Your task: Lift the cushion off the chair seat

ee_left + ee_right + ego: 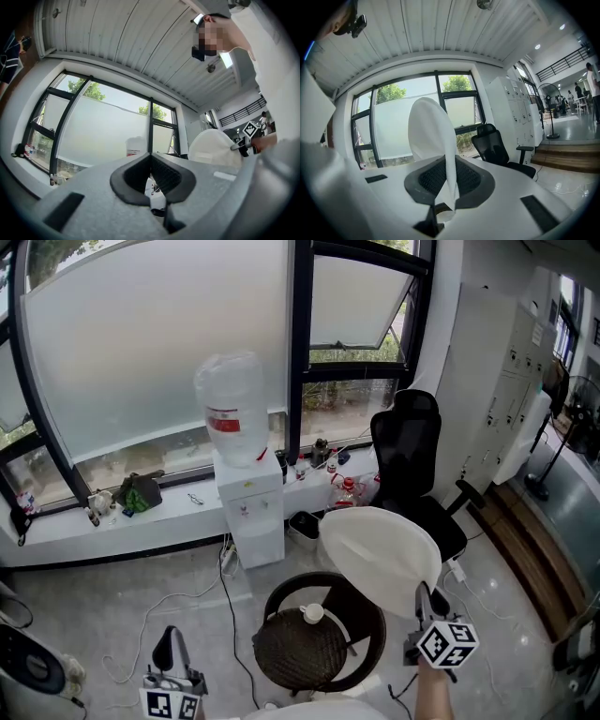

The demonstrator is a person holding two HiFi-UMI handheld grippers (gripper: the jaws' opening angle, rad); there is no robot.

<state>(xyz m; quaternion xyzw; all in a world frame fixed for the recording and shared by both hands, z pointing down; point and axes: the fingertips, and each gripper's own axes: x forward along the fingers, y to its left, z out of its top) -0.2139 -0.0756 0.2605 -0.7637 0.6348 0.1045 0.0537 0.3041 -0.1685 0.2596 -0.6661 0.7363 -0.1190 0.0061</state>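
White round fabric cushion (380, 554) hung from right claw (447, 187), jaws pinched nearly shut on its thin edge, probably so it cleared the dark round wicker chair (305, 652) below claw. Left claw (151, 173) closed, empty, apparently unneeded.

Bright daylight through frosted window (159, 343) at 11 o'clock; faint soft shadows; fisheye bending, dark vignette in gripper views; close foreground slightly soft
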